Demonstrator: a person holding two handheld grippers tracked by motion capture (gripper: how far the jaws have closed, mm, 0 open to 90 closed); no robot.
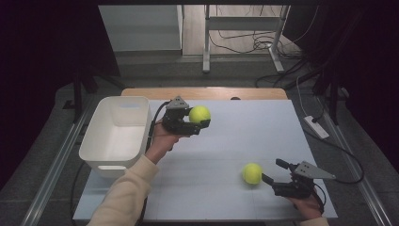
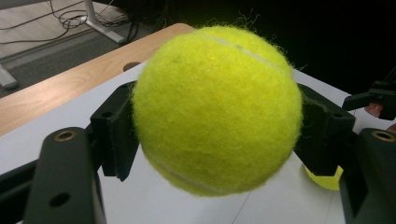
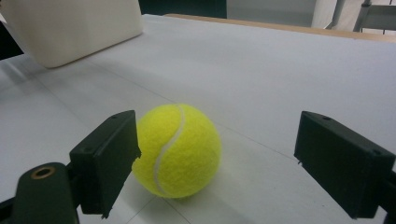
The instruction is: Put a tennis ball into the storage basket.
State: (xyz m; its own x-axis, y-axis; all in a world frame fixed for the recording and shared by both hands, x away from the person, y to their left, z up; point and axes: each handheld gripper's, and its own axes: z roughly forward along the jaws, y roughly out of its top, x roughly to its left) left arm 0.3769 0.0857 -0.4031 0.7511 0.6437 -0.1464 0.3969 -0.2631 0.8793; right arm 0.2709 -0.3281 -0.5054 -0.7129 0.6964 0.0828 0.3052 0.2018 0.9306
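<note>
Lab: floor cables [image 1: 263, 44], rig table [image 1: 263, 141].

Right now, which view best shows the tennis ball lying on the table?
The right gripper view: the tennis ball on the table sits close, seam visible. The high view shows it small; the left gripper view shows a sliver behind a jaw.

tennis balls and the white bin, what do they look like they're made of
Held tennis ball: fuzzy yellow felt, stray fibres at its edge, pale seam. Tennis ball on the table: same matte nap and curved seam. White bin: probably plastic, smooth, faintly glossy, rounded moulded corners.
</note>
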